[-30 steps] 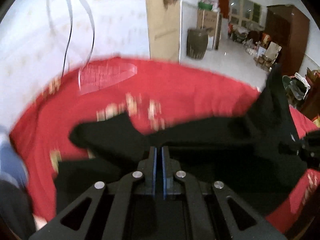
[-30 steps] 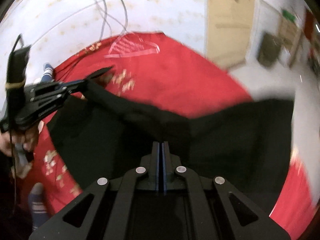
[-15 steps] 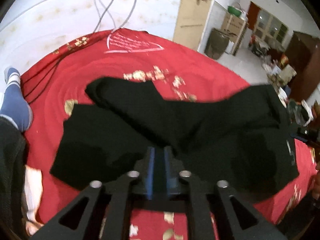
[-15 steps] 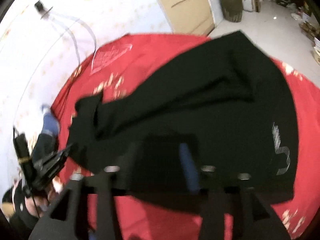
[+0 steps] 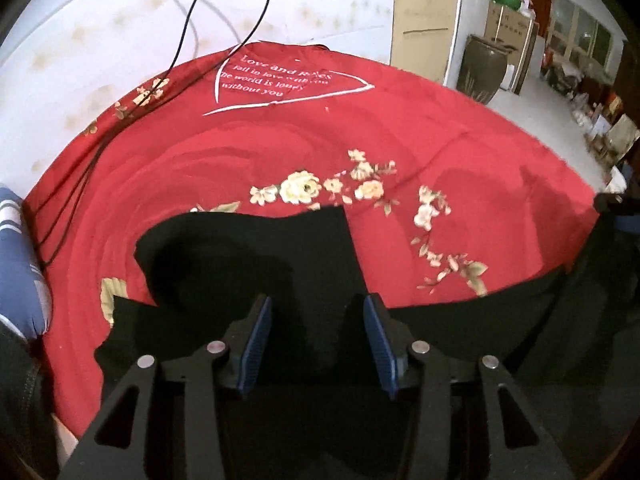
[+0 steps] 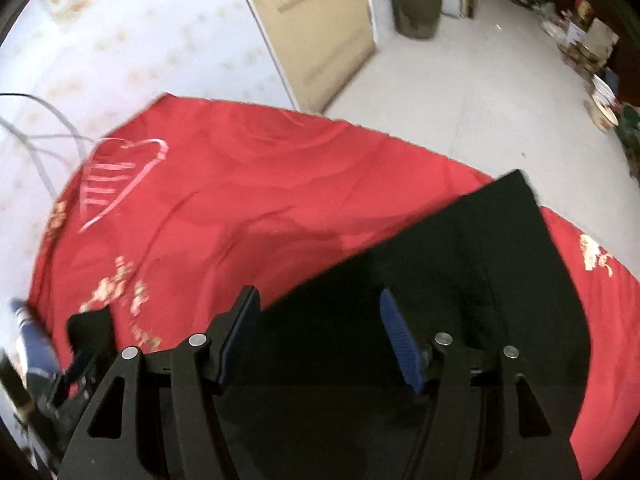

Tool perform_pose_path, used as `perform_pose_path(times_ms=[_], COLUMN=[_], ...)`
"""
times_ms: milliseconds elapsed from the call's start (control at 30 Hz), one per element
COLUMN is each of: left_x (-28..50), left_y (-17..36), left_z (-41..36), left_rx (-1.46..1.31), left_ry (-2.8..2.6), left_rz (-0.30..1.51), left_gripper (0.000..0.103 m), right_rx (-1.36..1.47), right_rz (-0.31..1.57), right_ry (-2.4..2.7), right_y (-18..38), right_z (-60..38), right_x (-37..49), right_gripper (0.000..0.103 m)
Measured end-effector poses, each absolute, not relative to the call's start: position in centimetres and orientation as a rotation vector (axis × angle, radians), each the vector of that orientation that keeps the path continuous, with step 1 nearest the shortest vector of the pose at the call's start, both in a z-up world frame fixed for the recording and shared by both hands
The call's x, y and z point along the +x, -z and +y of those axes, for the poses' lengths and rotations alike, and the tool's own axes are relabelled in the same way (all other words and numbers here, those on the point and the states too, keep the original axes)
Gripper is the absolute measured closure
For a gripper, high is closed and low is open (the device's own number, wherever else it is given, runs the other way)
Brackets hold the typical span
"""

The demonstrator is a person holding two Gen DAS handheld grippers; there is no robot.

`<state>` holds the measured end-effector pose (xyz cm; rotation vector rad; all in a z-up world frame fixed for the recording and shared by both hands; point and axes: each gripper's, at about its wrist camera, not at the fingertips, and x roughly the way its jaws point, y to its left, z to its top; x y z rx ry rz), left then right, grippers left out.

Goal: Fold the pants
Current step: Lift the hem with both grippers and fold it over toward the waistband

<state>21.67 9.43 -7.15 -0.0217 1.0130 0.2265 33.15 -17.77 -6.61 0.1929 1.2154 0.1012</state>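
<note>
The black pants lie spread on a red flowered bedspread; one end is folded over with a rumpled edge. My left gripper hovers over that end, its jaws opening, blue pads clear of the cloth. In the right wrist view the other end of the pants lies flat with a straight edge and a sharp far corner. My right gripper stands open above it, gripping nothing. The left gripper also shows at the lower left there.
Black cables run across the bedspread's left side up the white wall. A foot in a blue striped sock rests at the left edge. Beyond the bed stand a door panel, a dark jar and floor clutter.
Both grippers were shut on the lifted pants; both have opened and let go. The pants now lie on the bedspread, and both grippers have drawn back and sunk a little.
</note>
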Motion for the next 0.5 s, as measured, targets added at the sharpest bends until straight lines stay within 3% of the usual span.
perform_pose_path(times_ms=[133, 200, 233, 267, 300, 367, 500], left_x=[21.0, 20.8, 20.7, 20.8, 20.8, 20.9, 20.6], left_y=[7.2, 7.1, 7.0, 7.0, 6.9, 6.9, 6.1], left_z=[8.5, 8.5, 8.4, 8.3, 8.1, 7.5, 8.3], left_rx=[0.035, 0.036, 0.034, 0.037, 0.045, 0.062, 0.000], left_ry=[-0.250, -0.244, -0.233, -0.222, -0.213, -0.198, -0.194], left_rz=[0.976, 0.973, 0.971, 0.970, 0.968, 0.971, 0.962], left_gripper=[0.052, 0.058, 0.061, 0.070, 0.081, 0.095, 0.100], right_rx=[0.093, 0.048, 0.048, 0.039, 0.043, 0.075, 0.171], right_rz=[1.283, 1.259, 1.249, 1.234, 1.232, 1.229, 1.174], right_ry=[-0.014, 0.006, 0.007, 0.011, 0.009, -0.005, -0.039], right_y=[9.4, 9.5, 9.4, 9.2, 9.1, 9.0, 7.4], right_z=[-15.9, -15.3, -15.3, -15.4, -15.6, -16.2, -18.2], right_x=[34.7, 34.6, 34.5, 34.2, 34.1, 34.0, 32.7], right_gripper=[0.039, 0.043, 0.054, 0.076, 0.088, 0.096, 0.100])
